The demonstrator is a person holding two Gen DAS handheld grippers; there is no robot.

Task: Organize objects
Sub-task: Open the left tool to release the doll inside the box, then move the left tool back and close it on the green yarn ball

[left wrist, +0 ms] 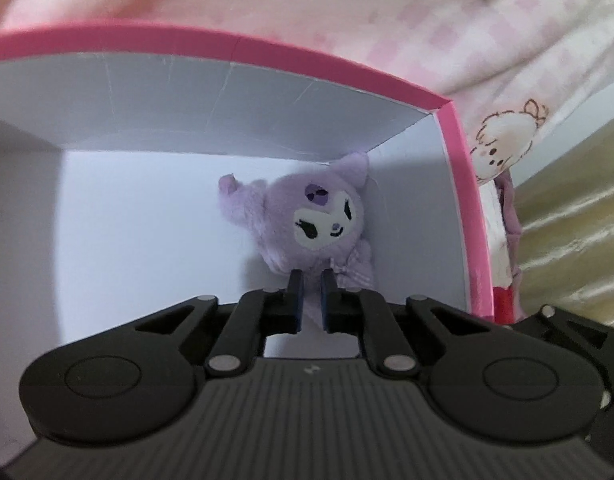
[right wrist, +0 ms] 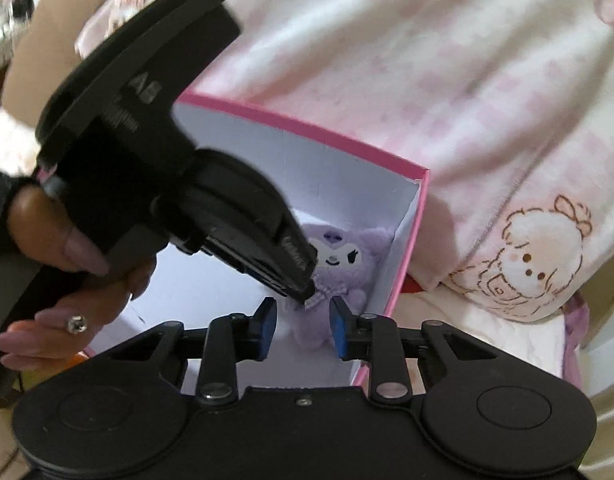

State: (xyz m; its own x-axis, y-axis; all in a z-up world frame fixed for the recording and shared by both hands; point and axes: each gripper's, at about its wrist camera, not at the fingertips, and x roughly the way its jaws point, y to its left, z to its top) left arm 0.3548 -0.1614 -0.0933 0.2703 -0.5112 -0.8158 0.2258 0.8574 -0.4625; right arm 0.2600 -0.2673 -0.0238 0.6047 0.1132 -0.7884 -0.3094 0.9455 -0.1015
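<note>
1. Purple plush toy [left wrist: 319, 220] lies on the white floor of the pink-rimmed box [left wrist: 243, 46], tucked into the box's far right corner, face up, one ear against the right wall.
2. Left gripper [left wrist: 311, 280] reaches down into the box; its blue-padded fingers are pressed nearly together, pinching the checked bow at the plush's lower edge.
3. Right gripper [right wrist: 303, 322] is at the box's near edge, just short of the plush. Fingers stand apart, with the plush's lower body seen between them; pads touch nothing I can make out.
4. A hand [right wrist: 63, 240] with long pale nails and a ring holds the left gripper's handle, left of the box.
5. Pink-and-white checked fabric [right wrist: 407, 80] with a cartoon print lies behind and right of the box.
</note>
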